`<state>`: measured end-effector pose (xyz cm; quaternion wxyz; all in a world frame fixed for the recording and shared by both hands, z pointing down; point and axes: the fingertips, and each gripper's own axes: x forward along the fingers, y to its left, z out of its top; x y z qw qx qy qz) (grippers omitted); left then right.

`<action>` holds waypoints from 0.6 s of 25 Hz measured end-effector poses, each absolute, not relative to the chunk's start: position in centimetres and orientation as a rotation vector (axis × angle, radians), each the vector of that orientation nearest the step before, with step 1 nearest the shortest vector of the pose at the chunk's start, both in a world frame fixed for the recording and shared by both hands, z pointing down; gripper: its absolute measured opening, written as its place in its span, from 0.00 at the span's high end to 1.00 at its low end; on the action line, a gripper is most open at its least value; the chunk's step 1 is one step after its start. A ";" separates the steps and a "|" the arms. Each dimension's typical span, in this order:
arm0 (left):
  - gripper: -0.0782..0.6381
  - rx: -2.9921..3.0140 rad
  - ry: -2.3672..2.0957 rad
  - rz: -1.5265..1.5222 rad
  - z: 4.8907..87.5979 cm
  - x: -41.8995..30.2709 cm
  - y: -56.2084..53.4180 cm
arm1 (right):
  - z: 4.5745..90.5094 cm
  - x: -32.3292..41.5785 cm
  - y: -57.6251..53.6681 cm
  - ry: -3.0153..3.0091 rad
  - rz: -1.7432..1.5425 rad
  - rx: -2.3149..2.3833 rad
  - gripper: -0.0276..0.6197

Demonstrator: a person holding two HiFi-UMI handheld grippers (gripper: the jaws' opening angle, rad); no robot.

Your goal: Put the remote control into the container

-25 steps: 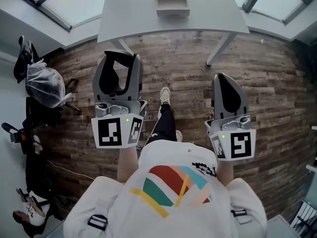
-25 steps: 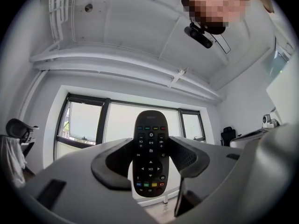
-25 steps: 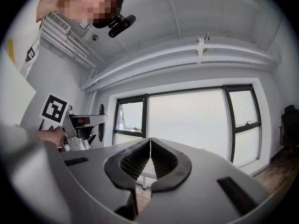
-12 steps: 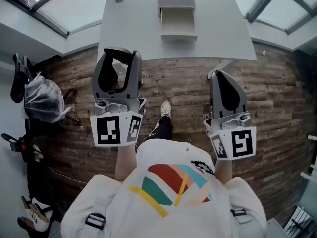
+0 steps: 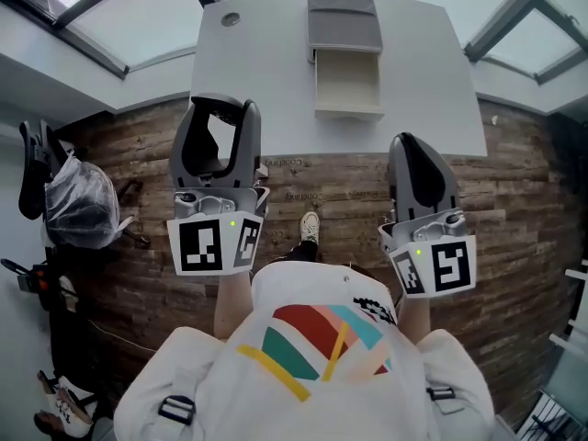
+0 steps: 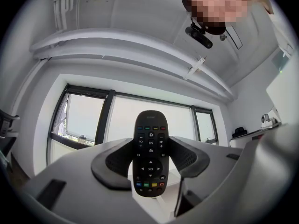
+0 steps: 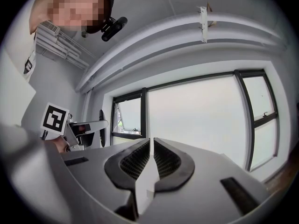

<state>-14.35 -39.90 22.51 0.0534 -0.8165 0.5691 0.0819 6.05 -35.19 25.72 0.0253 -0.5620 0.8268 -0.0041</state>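
Observation:
A black remote control with coloured buttons stands upright between the pads of my left gripper, which is shut on it. In the head view the left gripper hangs over the wooden floor, short of the white table. The container, a grey box with a pale drawer pulled open, sits at the table's middle, ahead and to the right of that gripper. My right gripper is level with the left one; its jaws are pressed together with nothing held.
The person's foot shows on the plank floor between the grippers. A dark chair with a plastic bag stands at the left. A small round port marks the table's far left corner. Both gripper views face large windows.
The table and container have slid down the head view, nearer to both grippers, as the person walks forward. The grip on the remote is the same.

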 end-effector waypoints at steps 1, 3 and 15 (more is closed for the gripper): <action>0.54 -2.486 1.728 0.253 22.5 -14.5 -40.6 | 25.6 6.0 -35.9 2.552 -0.010 -1.746 0.95; 0.54 -2.496 1.726 0.268 22.5 -14.7 -42.1 | 25.2 6.0 -37.1 2.535 -0.010 -1.761 0.95; 0.54 -2.513 1.709 0.214 23.0 -9.4 -48.7 | 26.4 10.1 -44.4 2.553 -0.108 -1.764 0.95</action>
